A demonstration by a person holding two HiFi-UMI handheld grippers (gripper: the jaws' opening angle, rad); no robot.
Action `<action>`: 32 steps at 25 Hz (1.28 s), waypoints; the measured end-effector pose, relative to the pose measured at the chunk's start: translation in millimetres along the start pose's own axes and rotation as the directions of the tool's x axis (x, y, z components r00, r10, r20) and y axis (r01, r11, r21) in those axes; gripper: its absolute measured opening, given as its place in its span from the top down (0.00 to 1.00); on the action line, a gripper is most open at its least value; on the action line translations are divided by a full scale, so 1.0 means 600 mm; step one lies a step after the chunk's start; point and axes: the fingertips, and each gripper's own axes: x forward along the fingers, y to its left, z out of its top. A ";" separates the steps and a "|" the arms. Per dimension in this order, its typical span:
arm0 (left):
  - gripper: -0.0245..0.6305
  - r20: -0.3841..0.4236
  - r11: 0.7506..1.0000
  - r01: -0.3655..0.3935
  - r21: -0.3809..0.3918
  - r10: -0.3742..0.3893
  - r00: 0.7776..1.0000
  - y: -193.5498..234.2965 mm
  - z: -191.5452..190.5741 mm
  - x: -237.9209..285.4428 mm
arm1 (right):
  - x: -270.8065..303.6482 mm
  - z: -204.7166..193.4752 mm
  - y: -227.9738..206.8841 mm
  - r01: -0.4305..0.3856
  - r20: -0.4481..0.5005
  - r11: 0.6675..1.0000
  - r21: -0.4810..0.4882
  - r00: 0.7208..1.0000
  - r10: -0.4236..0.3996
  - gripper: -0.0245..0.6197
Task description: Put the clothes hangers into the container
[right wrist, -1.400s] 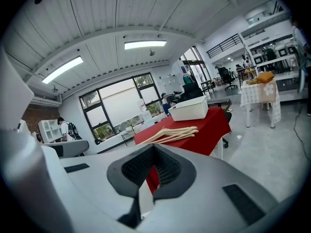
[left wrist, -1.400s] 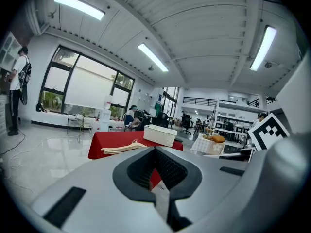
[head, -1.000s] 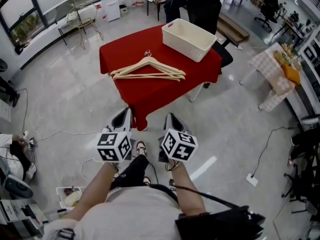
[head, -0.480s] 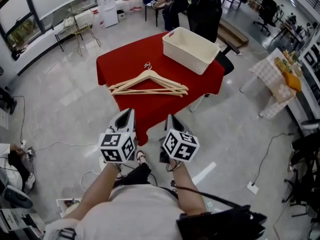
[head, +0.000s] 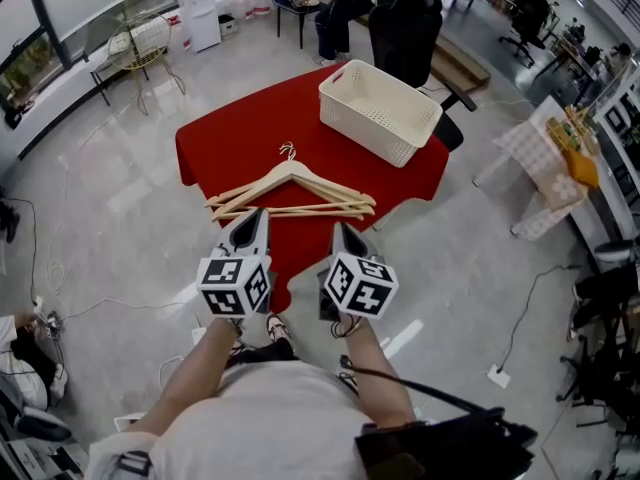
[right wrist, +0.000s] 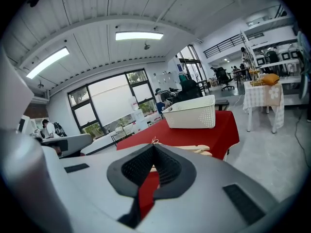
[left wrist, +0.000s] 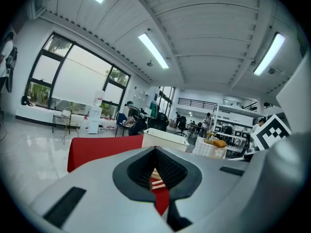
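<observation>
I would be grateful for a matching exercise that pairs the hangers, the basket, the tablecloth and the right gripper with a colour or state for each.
Things:
1. hangers
2. basket
3. tablecloth
4. right gripper

Descriptions:
A. red
B. shut, holding nothing
C. white, with perforated walls
D. pale wood, lying in a stack

Pairs: 1-D; 2-C; 3-A; 4-B

Hangers (left wrist: 156, 181) largely out of sight behind left claw (left wrist: 155, 148)
</observation>
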 end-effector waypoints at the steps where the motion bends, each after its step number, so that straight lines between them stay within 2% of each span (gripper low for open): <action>1: 0.96 -0.001 1.000 0.007 0.002 -0.007 1.000 0.006 0.006 0.015 | 0.014 0.009 -0.001 0.007 0.001 1.000 0.000 1.000 -0.007 0.94; 8: 0.96 -0.004 0.999 0.046 0.006 -0.046 0.999 0.045 0.040 0.110 | 0.097 0.063 -0.002 0.029 0.012 0.999 -0.024 1.000 -0.029 0.94; 16: 0.96 -0.015 0.998 0.066 -0.014 -0.066 0.998 0.094 0.057 0.189 | 0.178 0.084 -0.002 0.057 -0.019 0.998 -0.038 0.998 -0.058 0.94; 26: 0.96 -0.047 0.998 0.033 -0.045 -0.035 0.998 0.142 0.041 0.240 | 0.242 0.081 0.000 0.031 -0.040 0.999 -0.033 0.999 -0.032 0.94; 32: 0.96 -0.054 0.998 -0.005 -0.061 0.002 0.999 0.149 0.043 0.272 | 0.285 0.114 -0.002 -0.012 -0.047 0.999 -0.047 0.999 0.010 0.94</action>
